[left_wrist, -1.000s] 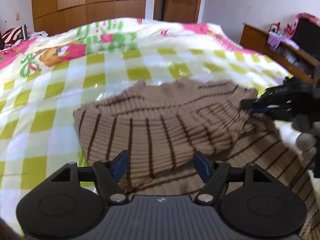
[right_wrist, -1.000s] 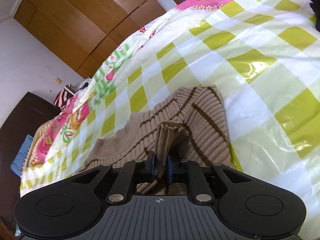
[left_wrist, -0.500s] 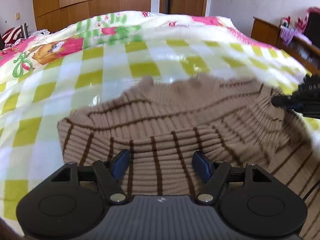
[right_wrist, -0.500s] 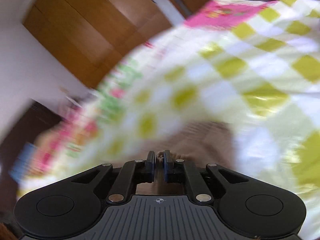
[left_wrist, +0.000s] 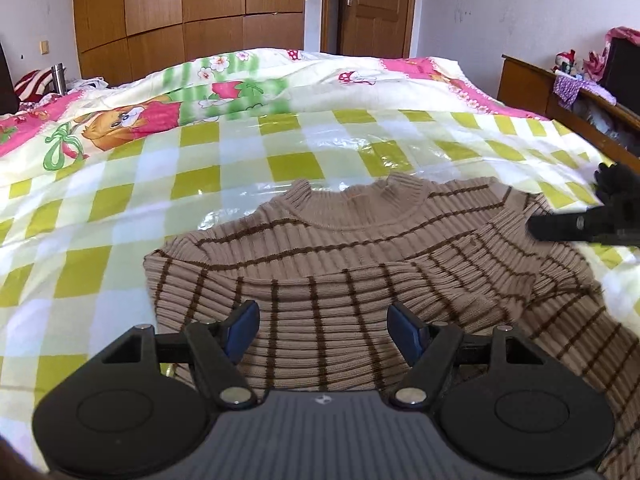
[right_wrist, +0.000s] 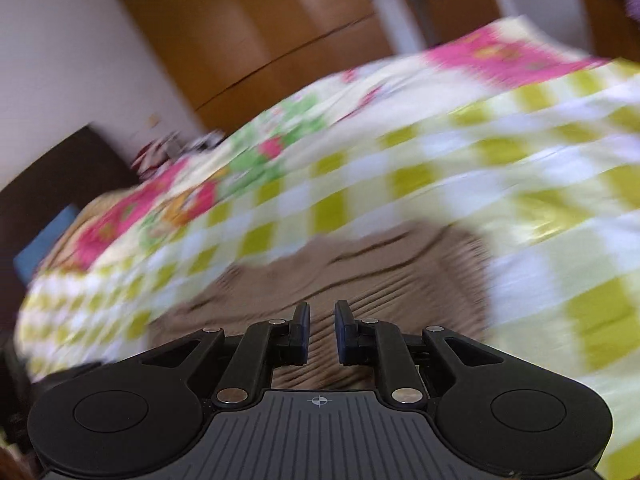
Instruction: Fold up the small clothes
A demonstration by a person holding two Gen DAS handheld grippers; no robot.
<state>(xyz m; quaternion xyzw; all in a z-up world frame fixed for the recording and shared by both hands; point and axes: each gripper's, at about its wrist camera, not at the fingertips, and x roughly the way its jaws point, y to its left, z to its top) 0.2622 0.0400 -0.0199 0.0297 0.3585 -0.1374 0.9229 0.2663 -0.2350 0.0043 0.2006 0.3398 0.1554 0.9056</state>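
Note:
A small tan ribbed sweater with brown stripes (left_wrist: 360,264) lies on the bed, collar facing away, with a sleeve folded across its body. My left gripper (left_wrist: 324,326) is open and empty, just above the sweater's near part. My right gripper (right_wrist: 322,330) has its jaws slightly apart with nothing between them, over the sweater (right_wrist: 360,272); that view is blurred by motion. The right gripper's finger (left_wrist: 560,226) also shows at the right edge of the left wrist view, by the sweater's right shoulder.
The bed has a glossy yellow-green checked cover (left_wrist: 160,200) and a pink cartoon quilt (left_wrist: 120,120) at the far side. A wooden wardrobe (left_wrist: 180,12) and a door (left_wrist: 372,4) stand behind. A wooden cabinet (left_wrist: 540,88) with clutter is at the right.
My right gripper has let go of the sleeve it pinched and opened slightly, moving fast. The sleeve now lies folded across the sweater. My left gripper stayed open and pulled back a little.

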